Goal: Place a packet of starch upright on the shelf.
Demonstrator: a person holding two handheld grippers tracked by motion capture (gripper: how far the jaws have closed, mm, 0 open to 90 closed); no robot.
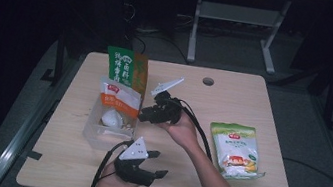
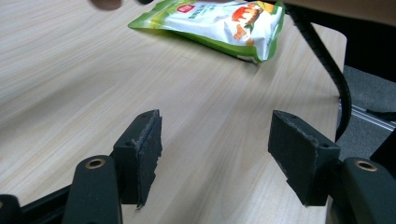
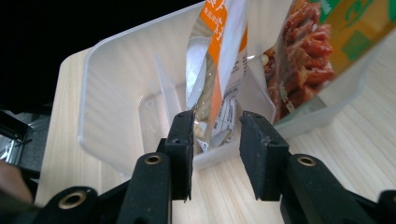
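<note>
From the high view, a clear bin (image 1: 98, 131) sits at about nine o'clock on the table (image 1: 255, 95), already holding two packets upright: a green-and-orange bag (image 1: 126, 69) at its far end and an orange-and-white pouch (image 1: 118, 98) nearer the middle; the right gripper (image 1: 148, 116) hangs just beside that pouch, while the left gripper (image 1: 155, 165) rests at six o'clock near the table's front edge, and a green pouch (image 1: 236, 150) lies flat at three o'clock, well apart from the bin; so by my reading two are packed and one is left. In the left gripper view, the left gripper (image 2: 215, 156) has its jaws spread wide over bare wood with nothing between them; the green pouch (image 2: 215, 23) lies ahead at twelve o'clock, untouched. In the right gripper view, the right gripper (image 3: 215, 149) has its jaws part open (a clear gap on each side), with the lower edge of the orange-and-white pouch (image 3: 217, 60) between them but not pinched; that pouch stands in the bin (image 3: 116, 88), the green-and-orange bag (image 3: 317, 51) at two o'clock behind it; it looks let go and placed.
</note>
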